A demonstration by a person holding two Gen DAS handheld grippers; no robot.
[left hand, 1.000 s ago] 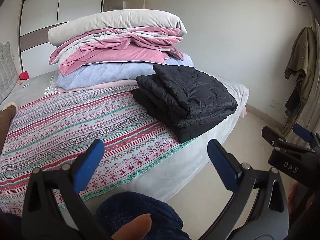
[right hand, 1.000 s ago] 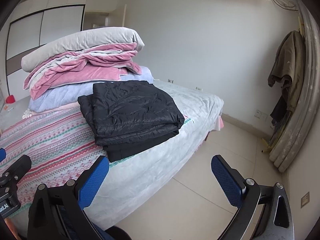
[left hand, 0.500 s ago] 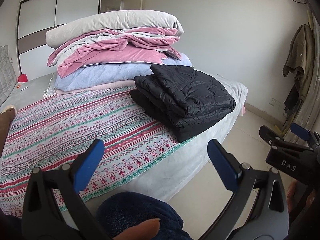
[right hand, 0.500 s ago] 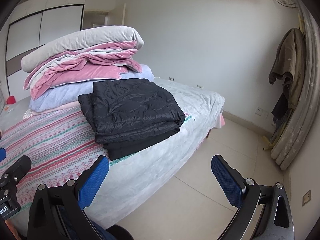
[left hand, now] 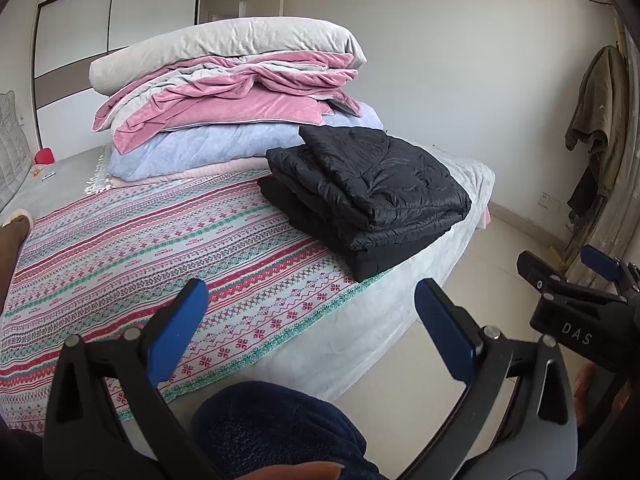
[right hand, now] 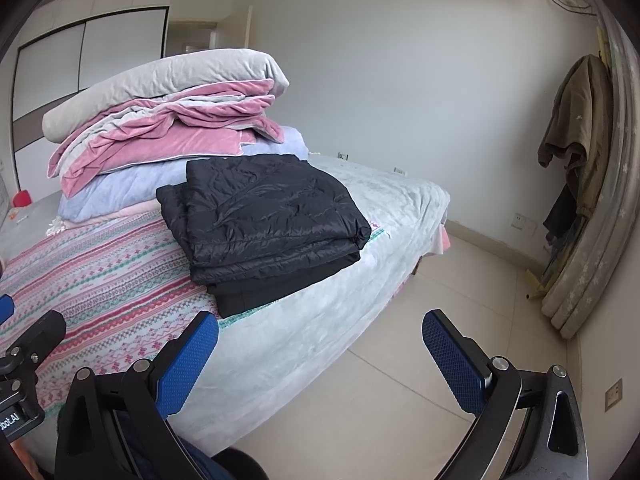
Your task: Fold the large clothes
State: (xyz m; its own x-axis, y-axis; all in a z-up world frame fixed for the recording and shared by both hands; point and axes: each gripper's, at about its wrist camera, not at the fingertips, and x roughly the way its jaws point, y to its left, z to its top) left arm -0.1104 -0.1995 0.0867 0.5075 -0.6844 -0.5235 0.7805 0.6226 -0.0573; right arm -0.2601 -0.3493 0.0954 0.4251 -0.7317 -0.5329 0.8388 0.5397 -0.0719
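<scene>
The bed (left hand: 400,320) filled the left of the scene under a striped cover (left hand: 140,248). A stack of quilts (left hand: 224,104) sat at its far side. Just near of that, a folded black jacket (right hand: 264,220) lay by the bed's right edge. The left gripper (left hand: 308,328) and right gripper (right hand: 320,360) hung spread wide and empty, near the bed's near edge.

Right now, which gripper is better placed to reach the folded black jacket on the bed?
Right gripper, marginally: the folded black jacket sits nearly straight ahead of it, while it lies off-centre from the left gripper. Both are open and empty.
</scene>
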